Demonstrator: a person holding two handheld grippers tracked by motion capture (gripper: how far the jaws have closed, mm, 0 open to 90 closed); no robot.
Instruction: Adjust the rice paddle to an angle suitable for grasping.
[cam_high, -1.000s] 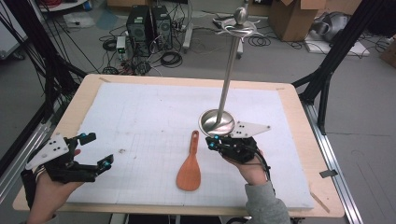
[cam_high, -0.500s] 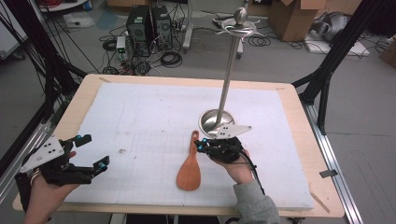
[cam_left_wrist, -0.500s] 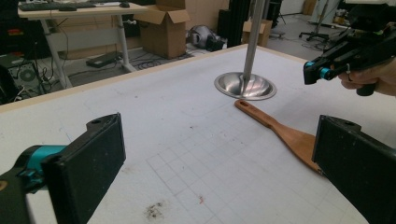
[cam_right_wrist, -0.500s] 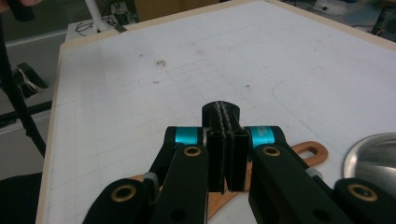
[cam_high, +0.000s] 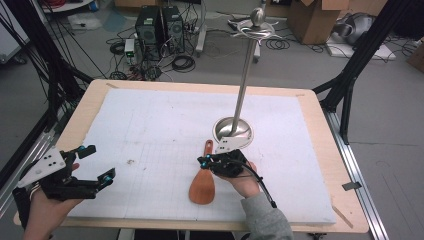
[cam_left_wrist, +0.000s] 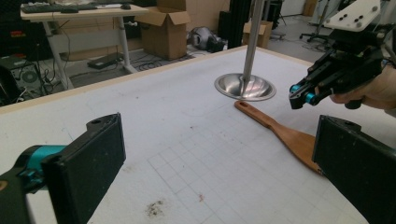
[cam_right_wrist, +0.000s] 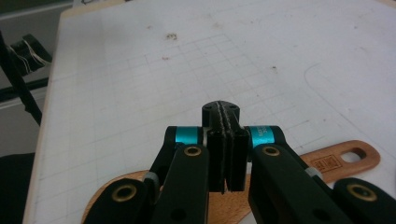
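Observation:
A wooden spatula (cam_high: 202, 186) lies flat on the white mat, its handle (cam_right_wrist: 343, 161) pointing toward the base of a metal stand (cam_high: 233, 129). My right gripper (cam_high: 203, 161) hovers just over the spatula's neck and points left. Its jaws (cam_right_wrist: 221, 114) are pressed together with nothing between them. My left gripper (cam_high: 98, 162) is held near the mat's front left corner, well away from the spatula. Its jaws (cam_left_wrist: 219, 172) stand wide open and empty. From there I see the spatula (cam_left_wrist: 280, 133) and the right gripper (cam_left_wrist: 304, 95) above it.
The stand's tall pole (cam_high: 246, 75) rises from a round dish-like base (cam_left_wrist: 244, 87) just behind the spatula. The white gridded mat (cam_high: 150, 130) covers most of the wooden table (cam_high: 320, 130). Boxes, computers and cables lie on the floor beyond it.
My right gripper has moved left and down, from beside the stand's base to over the spatula's neck. The left gripper has stayed about where it was.

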